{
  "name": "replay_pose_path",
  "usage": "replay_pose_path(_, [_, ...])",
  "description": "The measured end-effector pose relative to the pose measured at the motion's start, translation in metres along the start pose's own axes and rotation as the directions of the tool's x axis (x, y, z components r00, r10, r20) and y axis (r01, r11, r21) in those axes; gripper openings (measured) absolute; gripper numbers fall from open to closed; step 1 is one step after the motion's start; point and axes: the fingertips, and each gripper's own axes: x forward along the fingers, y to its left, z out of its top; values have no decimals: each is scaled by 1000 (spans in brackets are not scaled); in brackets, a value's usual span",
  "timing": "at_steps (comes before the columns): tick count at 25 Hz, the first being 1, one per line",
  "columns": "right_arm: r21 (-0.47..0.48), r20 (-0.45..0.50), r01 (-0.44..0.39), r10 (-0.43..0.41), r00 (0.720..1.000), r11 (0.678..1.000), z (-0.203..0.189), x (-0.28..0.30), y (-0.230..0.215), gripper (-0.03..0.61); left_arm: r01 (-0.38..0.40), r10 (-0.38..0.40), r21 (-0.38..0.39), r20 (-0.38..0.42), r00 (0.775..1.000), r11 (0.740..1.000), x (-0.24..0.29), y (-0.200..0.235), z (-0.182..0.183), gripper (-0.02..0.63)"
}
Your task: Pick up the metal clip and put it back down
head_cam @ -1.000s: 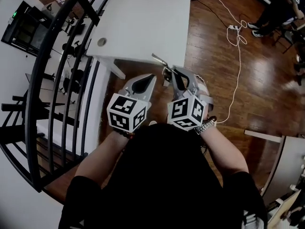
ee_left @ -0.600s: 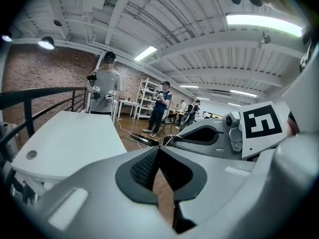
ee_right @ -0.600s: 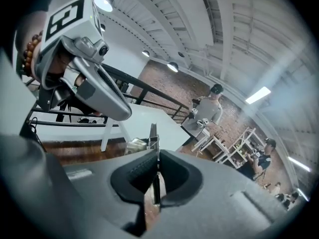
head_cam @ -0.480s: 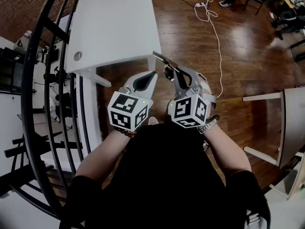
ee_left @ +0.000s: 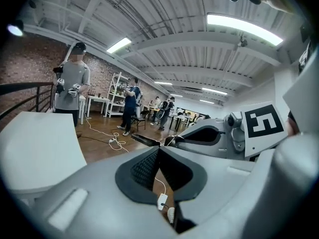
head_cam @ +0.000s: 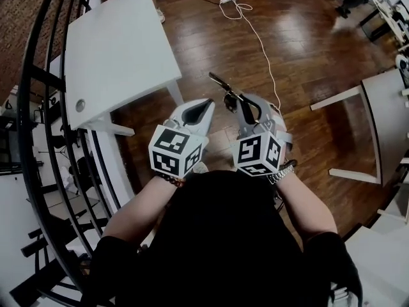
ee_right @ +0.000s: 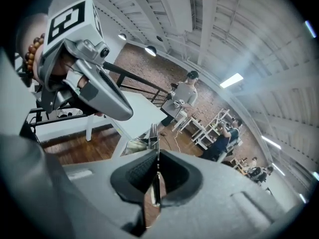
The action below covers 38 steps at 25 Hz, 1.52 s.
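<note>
Right tool [ee_right: 155, 158] clamps metal clip [ee_right: 153, 133] | left tool [ee_left: 158, 153] jaws together

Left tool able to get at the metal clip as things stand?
Probably yes. The thin silver metal clip juts past the right tool, which is shut on it; the left tool sits close beside with only air between. Its jaws are shut and empty, so they must open first.

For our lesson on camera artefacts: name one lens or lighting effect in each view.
Head view: fisheye bends the railing; glare on the floor. Left gripper view: ceiling light blown out, corners black. Right gripper view: hazy flare across the ceiling, metal clip glints.
</note>
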Motion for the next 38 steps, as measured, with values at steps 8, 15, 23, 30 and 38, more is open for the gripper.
replay_pose_path(8, [119,-84,140,-131,988,983,-65,-38,-45,-2,154,-150,81,-56,987,985,54,-62,1,15])
replay_pose_path(15, [217,-167,259,-226,960,941,-156,-93,-98,-2,282,-266,138,-122,956,949,119,-153,-6,14])
replay_pose_path(23, [285,-237,342,-280,930,895,-262,-146,-165,-2,383,-352,161,-195,916,909,210,-256,-15,14])
replay_pose_path(30, [296,-273,381,-304,913,876,-332,-174,-214,-2,429,-392,173,-211,896,887,275,-321,-12,15])
replay_pose_path(38, [329,-332,426,-319,888,843,-363,-165,-242,-2,503,-452,177,-263,852,846,328,-339,-6,14])
